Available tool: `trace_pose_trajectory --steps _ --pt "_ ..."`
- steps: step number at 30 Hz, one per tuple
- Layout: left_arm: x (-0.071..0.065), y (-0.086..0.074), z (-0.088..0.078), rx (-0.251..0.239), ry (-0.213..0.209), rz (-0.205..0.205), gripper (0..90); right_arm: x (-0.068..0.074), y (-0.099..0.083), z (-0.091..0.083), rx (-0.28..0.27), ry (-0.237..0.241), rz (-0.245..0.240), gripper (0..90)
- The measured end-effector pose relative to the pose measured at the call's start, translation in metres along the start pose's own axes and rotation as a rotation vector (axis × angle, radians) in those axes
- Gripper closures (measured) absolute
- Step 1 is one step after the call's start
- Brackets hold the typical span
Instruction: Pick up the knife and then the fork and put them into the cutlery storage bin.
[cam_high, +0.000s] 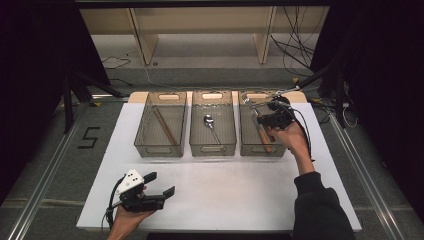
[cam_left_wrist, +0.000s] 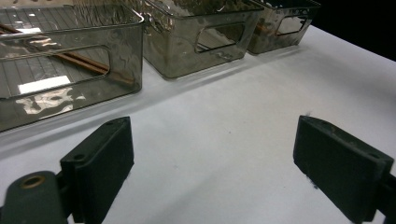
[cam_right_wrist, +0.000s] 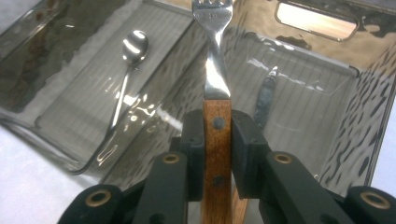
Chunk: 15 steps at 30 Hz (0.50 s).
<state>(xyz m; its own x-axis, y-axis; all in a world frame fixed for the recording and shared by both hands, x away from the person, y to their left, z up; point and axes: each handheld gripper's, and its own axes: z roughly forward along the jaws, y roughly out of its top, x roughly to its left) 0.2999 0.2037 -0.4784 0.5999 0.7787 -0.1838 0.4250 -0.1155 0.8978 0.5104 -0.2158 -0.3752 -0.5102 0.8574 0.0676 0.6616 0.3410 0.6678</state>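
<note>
High view: white table (cam_high: 215, 197), dark room.

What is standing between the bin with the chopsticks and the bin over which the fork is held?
The middle bin, holding a spoon, stands between the chopsticks bin and the right bin, as seen in the high view.

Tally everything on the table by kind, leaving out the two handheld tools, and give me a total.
clear bins: 3
chopsticks: 2
spoon: 1
fork: 1
knife, judging by its blade: 1
Total: 8
</note>
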Motion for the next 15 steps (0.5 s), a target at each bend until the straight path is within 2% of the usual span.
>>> trace_pose_trajectory --steps 15 --pt "0.000 0.000 0.000 -0.001 0.000 -0.001 11.8 -0.013 -0.001 0.011 0.020 -0.025 0.052 77.3"
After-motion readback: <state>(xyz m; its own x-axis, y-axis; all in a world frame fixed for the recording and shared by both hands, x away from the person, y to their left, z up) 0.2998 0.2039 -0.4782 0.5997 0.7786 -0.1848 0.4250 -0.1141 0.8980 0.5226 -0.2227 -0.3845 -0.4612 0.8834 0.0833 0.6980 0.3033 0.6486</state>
